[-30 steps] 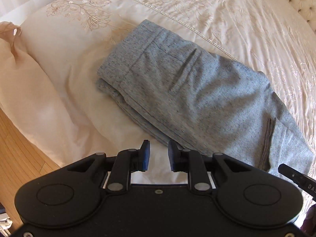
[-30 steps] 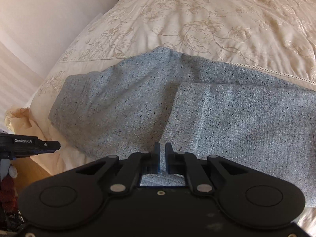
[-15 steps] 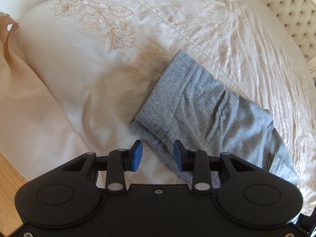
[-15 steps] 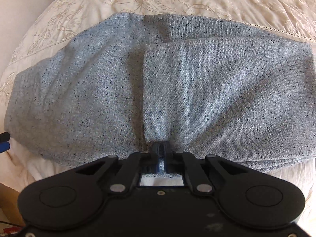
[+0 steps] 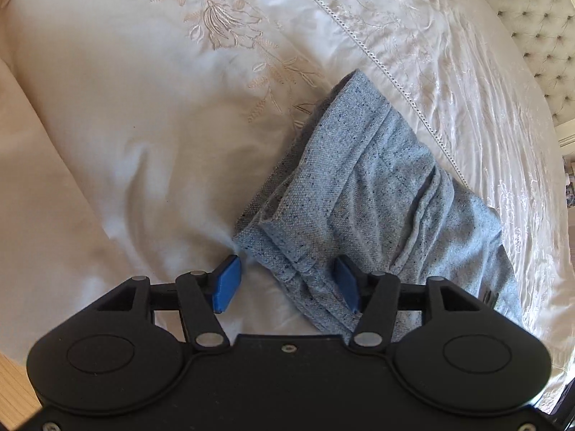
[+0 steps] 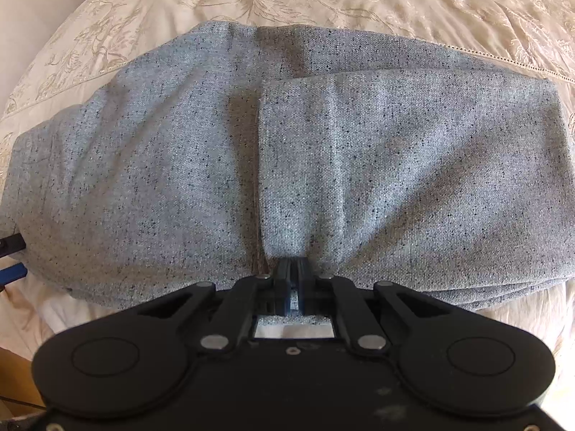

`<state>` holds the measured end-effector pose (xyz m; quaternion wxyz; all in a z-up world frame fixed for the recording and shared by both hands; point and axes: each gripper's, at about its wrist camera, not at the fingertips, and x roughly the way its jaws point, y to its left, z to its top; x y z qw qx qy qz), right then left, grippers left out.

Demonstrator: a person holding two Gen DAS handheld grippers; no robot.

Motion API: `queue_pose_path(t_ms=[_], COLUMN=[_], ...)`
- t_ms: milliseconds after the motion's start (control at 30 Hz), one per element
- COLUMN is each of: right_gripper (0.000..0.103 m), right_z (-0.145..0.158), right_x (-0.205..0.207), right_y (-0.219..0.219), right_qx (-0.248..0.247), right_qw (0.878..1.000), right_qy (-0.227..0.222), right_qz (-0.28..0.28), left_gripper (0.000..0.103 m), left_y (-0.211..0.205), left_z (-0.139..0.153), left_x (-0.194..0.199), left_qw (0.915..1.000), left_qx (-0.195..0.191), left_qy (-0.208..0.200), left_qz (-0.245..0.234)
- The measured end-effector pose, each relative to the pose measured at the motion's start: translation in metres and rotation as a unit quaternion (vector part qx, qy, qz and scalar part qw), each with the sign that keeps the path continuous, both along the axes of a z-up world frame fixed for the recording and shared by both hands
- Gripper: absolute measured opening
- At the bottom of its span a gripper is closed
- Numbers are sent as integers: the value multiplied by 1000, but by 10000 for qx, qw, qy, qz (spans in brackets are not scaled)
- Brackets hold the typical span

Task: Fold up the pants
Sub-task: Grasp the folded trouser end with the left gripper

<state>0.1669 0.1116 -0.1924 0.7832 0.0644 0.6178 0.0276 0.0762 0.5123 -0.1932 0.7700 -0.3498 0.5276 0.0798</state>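
The grey speckled pants (image 5: 363, 201) lie folded on the cream embroidered bedspread (image 5: 143, 107). In the left wrist view my left gripper (image 5: 285, 283) is open, its blue pads on either side of the pants' near waistband corner, low over the bed. In the right wrist view the pants (image 6: 323, 151) fill the frame, with one folded layer lying over another. My right gripper (image 6: 291, 280) is shut on the near edge of the pants, and the cloth bunches into the jaws.
A tufted headboard (image 5: 532, 36) is at the far right in the left wrist view. Wooden floor (image 5: 14, 391) shows at the lower left, past the bed's edge. The other gripper's tip (image 6: 10, 251) shows at the left edge of the right wrist view.
My left gripper has opened wider and moved down onto the waistband corner. My right gripper has stayed shut on the pants' edge and come in closer over the cloth.
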Motion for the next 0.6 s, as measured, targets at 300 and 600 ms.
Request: queue_pose_path(t_ms=[300,600], right_gripper=[6,9], right_z=[-1,16], right_x=[-3,-18], right_y=[-6,0], right_qx=[75,69], right_qw=[10000,9988], right_qy=[-50,-325], right_qz=[19,361], left_gripper=[74,34], left_y=[-5,-9], left_z=[-10,15], left_x=[15,19], left_qw=[9994,9989], left_qx=[-221,-45], left_qy=[-215,-402], left_qz=[145,228])
